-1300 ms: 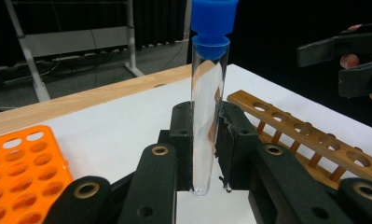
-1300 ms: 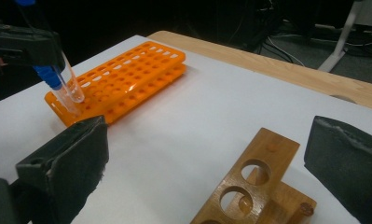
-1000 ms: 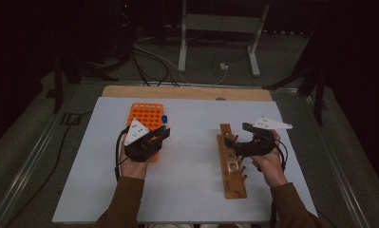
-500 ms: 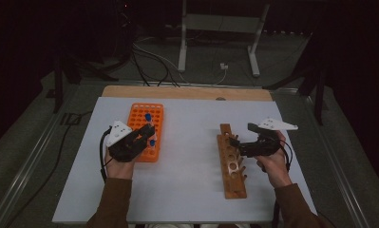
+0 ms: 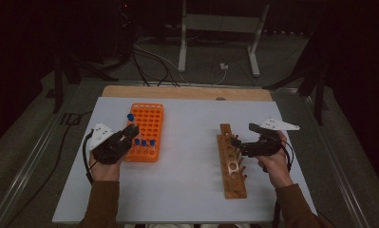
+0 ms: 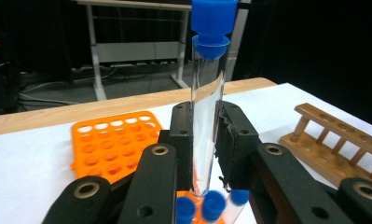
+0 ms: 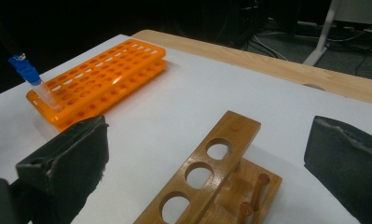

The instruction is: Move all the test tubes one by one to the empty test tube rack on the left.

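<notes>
My left gripper (image 5: 129,131) is shut on a clear test tube with a blue cap (image 5: 130,117), held upright over the left edge of the orange tube rack (image 5: 149,123). In the left gripper view the tube (image 6: 208,79) stands clamped between the pads of that gripper (image 6: 207,140), with three blue-capped tubes (image 6: 211,205) in the rack (image 6: 109,144) below. My right gripper (image 5: 238,142) is open, its jaws wide apart at the far end of the wooden rack (image 5: 233,175). The right gripper view has this gripper (image 7: 209,135) straddling the wooden rack (image 7: 221,140), nothing held.
A white mat (image 5: 192,190) covers the table, with a wooden strip (image 5: 187,92) along its far edge. Cables and a metal stand's legs (image 5: 215,52) lie on the dark floor beyond. In the right gripper view the held tube (image 7: 32,81) shows beside the orange rack (image 7: 104,70).
My left gripper has moved left with the tube, from above the middle of the orange rack to its left edge. The right gripper has stayed by the wooden rack.
</notes>
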Demonstrator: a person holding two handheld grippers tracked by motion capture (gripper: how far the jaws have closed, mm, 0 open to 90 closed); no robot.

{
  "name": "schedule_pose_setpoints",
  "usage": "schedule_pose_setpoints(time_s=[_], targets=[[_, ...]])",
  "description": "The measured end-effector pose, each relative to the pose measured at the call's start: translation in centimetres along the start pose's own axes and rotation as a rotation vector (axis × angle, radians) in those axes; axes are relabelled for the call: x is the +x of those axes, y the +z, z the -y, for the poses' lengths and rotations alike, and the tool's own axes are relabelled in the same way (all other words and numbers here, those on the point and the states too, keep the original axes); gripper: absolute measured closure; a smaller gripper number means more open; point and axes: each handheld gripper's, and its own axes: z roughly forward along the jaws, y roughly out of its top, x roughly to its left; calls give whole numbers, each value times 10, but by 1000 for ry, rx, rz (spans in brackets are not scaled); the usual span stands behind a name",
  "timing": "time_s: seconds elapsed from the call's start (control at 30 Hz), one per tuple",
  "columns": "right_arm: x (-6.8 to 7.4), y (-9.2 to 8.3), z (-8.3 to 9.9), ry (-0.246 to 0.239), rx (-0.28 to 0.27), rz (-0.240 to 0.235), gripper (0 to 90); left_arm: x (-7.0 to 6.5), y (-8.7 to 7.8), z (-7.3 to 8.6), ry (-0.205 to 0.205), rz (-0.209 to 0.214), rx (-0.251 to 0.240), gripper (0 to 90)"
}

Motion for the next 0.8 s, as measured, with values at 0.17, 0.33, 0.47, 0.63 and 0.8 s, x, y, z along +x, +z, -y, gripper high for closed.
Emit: schedule_pose_setpoints(time_s=[0.17,0.33,0.47,0.63,0.8], targets=[[-1,-1,1,2,1,3,0,10,-9,4,-7,-35,-12,784],[-2,-1,2,5,1,4,0,18,-16,6,-20,-65,-30,784],[-3,-2,3,7,2,8,0,25,-22,7,-18,-92,-33,783],[-4,-4,5,10,2,12,0,32,-24,14,-24,-118,-18,783],[-5,-3,6,16,4,13,0,38,-23,26,-33,-129,6,783]])
